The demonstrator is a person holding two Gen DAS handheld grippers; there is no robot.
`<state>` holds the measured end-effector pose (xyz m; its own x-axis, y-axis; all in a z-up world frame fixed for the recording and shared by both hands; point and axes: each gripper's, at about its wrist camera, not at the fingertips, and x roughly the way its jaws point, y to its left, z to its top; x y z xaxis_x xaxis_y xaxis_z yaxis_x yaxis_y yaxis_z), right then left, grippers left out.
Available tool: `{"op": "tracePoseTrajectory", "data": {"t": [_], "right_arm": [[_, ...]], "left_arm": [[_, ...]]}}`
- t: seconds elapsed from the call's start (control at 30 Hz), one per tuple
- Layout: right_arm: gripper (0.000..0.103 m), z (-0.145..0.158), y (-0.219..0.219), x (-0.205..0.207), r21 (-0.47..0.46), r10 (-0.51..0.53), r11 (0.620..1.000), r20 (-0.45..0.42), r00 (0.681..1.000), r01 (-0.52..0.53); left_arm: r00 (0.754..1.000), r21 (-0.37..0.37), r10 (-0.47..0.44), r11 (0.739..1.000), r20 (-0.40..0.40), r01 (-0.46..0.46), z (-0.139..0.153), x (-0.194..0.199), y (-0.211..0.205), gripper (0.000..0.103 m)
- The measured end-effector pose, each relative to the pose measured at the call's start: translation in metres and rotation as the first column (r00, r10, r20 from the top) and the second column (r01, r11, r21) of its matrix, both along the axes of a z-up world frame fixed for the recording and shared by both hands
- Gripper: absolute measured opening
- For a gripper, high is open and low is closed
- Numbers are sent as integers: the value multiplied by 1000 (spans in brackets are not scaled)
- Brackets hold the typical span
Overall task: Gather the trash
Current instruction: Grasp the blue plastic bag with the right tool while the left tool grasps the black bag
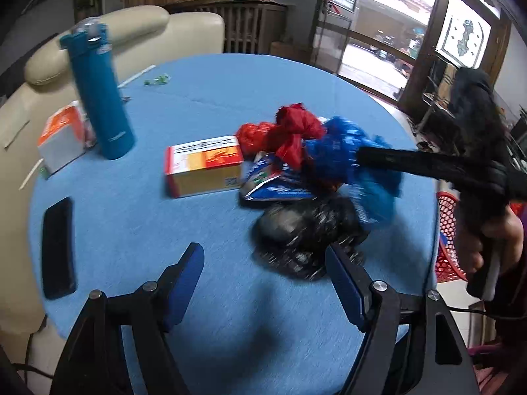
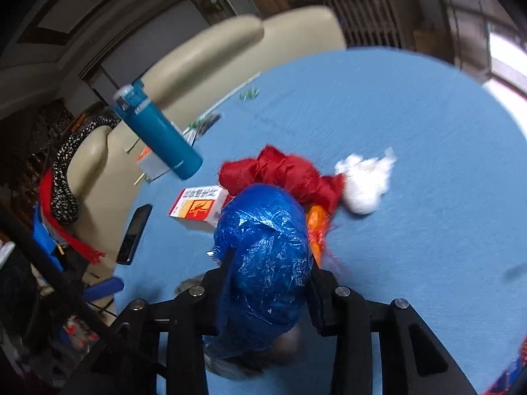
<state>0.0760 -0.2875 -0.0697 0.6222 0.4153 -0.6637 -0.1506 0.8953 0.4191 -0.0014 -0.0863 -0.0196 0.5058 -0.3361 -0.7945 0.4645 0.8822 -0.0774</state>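
Observation:
A pile of trash lies on the round blue table [image 1: 197, 98]: a red plastic bag [image 1: 286, 131], a blue plastic bag [image 1: 355, 161], a blue snack wrapper [image 1: 273, 184] and a black bag [image 1: 306, 230]. My left gripper [image 1: 263, 260] is open, just in front of the black bag. My right gripper [image 2: 268, 263] is shut on the blue plastic bag [image 2: 263, 250] and holds it above the table; it also shows in the left wrist view [image 1: 362, 156]. Behind it lie the red bag [image 2: 283, 174], an orange scrap [image 2: 316, 227] and a white crumpled tissue [image 2: 365, 181].
A teal bottle [image 1: 98, 95] stands at the left beside an orange-white box [image 1: 62, 138]. A red-yellow carton [image 1: 204, 164] lies mid-table and a black phone [image 1: 57, 247] near the left edge. A red mesh basket [image 1: 448, 233] sits off the right edge. Cream chairs [image 1: 131, 33] stand behind.

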Motion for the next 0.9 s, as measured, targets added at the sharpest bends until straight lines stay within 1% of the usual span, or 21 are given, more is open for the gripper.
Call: {"op": "tracePoseTrajectory", "data": {"t": [0.07, 0.1, 0.13, 0.2, 0.3, 0.37, 0.4, 0.43, 0.47, 0.5, 0.57, 0.63, 0.73, 0.9], "right_arm": [[40, 1, -20, -13, 23, -32, 999, 3, 999, 31], [40, 0, -31, -21, 36, -54, 998, 1, 999, 54], [40, -3, -44, -30, 51, -82, 995, -4, 997, 82], [40, -8, -60, -44, 72, -124, 990, -18, 992, 125], [40, -19, -88, -64, 89, -183, 978, -54, 982, 187], [40, -28, -101, -73, 108, -211, 970, -81, 974, 219], [40, -32, -106, -76, 121, -219, 966, -93, 971, 230], [40, -36, -113, -81, 133, -226, 962, -103, 969, 238], [40, -38, -118, -84, 151, -229, 958, -105, 968, 243], [40, -40, -118, -85, 165, -230, 956, -103, 968, 244], [40, -40, -119, -85, 164, -232, 955, -96, 968, 245], [40, -39, -117, -85, 155, -230, 958, -84, 970, 240], [40, -36, -114, -87, 155, -224, 960, -67, 972, 232], [40, -30, -120, -95, 161, -237, 957, -40, 971, 240]], "left_arm": [[999, -8, -45, 999, -9, 45, -4, 6, -13, 77], [998, 4, -58, 998, -15, 58, -8, 11, -20, 77], [997, 17, -66, 998, -26, 66, -12, 15, -27, 77], [992, 3, -112, 994, -65, 113, -23, 26, -39, 77], [987, 6, -124, 992, -101, 125, -35, 36, -49, 76], [983, -16, -150, 989, -105, 150, -38, 33, -51, 59], [979, -22, -166, 986, -118, 165, -40, 30, -53, 41], [977, -17, -174, 985, -125, 173, -42, 27, -56, 31], [976, 1, -179, 984, -122, 180, -44, 22, -59, 28], [976, 18, -186, 982, -111, 189, -45, 16, -62, 21], [976, 27, -194, 980, -102, 198, -45, 6, -67, 18], [975, 13, -200, 979, -96, 202, -42, -4, -69, 14], [977, 15, -203, 979, -58, 204, -32, -13, -72, 12], [981, 11, -195, 981, -22, 195, -16, -24, -76, 11]]}}
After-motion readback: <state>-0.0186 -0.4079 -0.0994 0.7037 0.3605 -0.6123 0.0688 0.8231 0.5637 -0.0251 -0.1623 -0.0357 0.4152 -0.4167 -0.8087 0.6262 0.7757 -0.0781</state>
